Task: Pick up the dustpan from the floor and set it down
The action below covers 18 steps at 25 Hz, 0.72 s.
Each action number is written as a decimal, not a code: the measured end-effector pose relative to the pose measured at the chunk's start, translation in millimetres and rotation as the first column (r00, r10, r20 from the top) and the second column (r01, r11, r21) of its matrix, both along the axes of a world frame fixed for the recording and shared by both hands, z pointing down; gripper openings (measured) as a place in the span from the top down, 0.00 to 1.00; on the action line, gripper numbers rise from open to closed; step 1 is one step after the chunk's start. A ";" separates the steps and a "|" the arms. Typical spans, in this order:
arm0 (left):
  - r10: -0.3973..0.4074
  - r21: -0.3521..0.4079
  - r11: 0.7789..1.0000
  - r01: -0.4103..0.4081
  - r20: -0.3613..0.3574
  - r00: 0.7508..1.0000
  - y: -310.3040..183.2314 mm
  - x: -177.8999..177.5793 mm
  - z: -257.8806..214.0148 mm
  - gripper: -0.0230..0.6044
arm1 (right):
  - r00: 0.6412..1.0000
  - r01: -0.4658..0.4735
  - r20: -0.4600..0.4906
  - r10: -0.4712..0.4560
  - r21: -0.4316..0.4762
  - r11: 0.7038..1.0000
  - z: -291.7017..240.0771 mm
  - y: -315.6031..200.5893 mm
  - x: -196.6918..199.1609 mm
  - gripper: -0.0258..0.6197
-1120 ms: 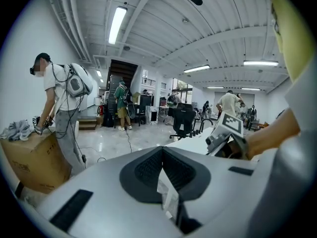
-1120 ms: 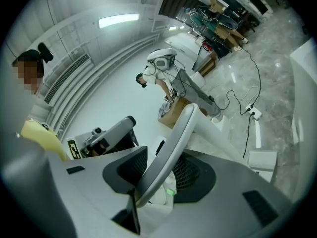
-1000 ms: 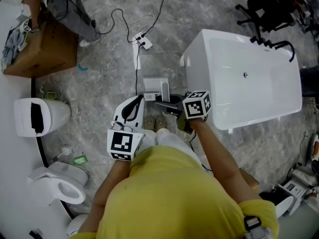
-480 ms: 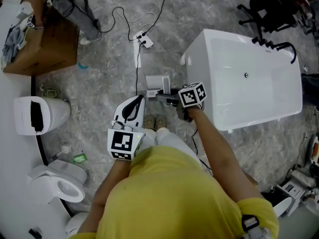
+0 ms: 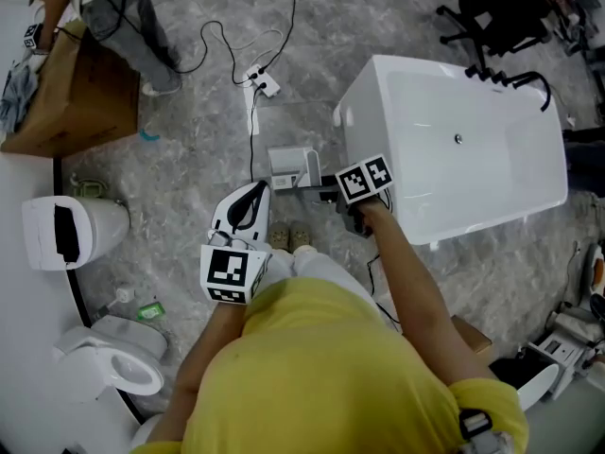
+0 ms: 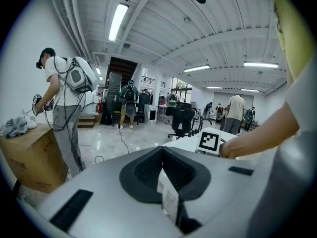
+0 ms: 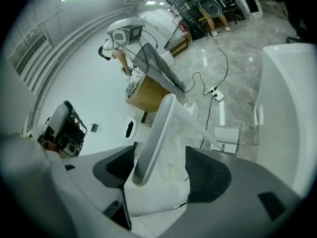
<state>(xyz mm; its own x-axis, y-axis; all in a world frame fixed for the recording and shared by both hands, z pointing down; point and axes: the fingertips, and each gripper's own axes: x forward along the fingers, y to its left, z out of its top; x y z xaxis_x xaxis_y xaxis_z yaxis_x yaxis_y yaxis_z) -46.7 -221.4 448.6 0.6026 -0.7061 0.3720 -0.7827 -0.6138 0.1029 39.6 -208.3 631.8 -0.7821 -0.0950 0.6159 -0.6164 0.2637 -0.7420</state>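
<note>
The white dustpan [image 5: 293, 166] stands on the grey marble floor [image 5: 189, 159] beside the bathtub. In the right gripper view the dustpan [image 7: 163, 148] rises upright between the two dark pads. My right gripper [image 5: 319, 191] [image 7: 158, 175] is at its near end with the jaws opening, and a gap shows at the left pad. My left gripper [image 5: 248, 199] [image 6: 166, 180] hovers above the floor in front of my legs. Its jaws meet, with only a small white tag between the pads, and it holds nothing.
A white bathtub [image 5: 454, 149] stands right of the dustpan. A power strip with cables [image 5: 260, 81] lies beyond it. A cardboard box [image 5: 66, 93] and a standing person [image 5: 123, 17] are at the upper left. Toilets [image 5: 66, 230] [image 5: 118, 362] line the left side.
My right gripper sank toward the floor with the dustpan and tipped further down. The dustpan now rests on the floor. The left gripper kept still.
</note>
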 end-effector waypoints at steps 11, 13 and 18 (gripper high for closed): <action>0.044 0.036 0.998 -0.044 -0.020 0.999 4.3 17.5 -9.1 0.96 | 0.954 -0.271 -0.033 0.299 0.333 0.903 -68.0 -5.9 46.8 0.81; 0.055 0.052 0.997 -0.053 -0.022 0.998 5.0 21.7 -14.0 0.96 | 0.940 -0.278 -0.045 0.337 0.468 0.839 -98.1 -12.9 50.3 0.94; 0.065 0.111 0.992 -0.064 -0.010 0.998 -0.4 28.4 -31.7 0.96 | 0.894 -0.241 -0.077 0.441 0.746 0.620 -179.5 -29.2 60.2 0.94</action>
<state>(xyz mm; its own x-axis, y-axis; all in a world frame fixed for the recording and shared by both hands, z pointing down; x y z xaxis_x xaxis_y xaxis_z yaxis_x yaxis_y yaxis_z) -18.3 -221.8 416.9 0.6527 -0.7020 0.2850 -0.7400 -0.6713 0.0416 99.8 -237.5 452.2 -0.4439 -0.8035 0.3966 -0.8947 0.3729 -0.2459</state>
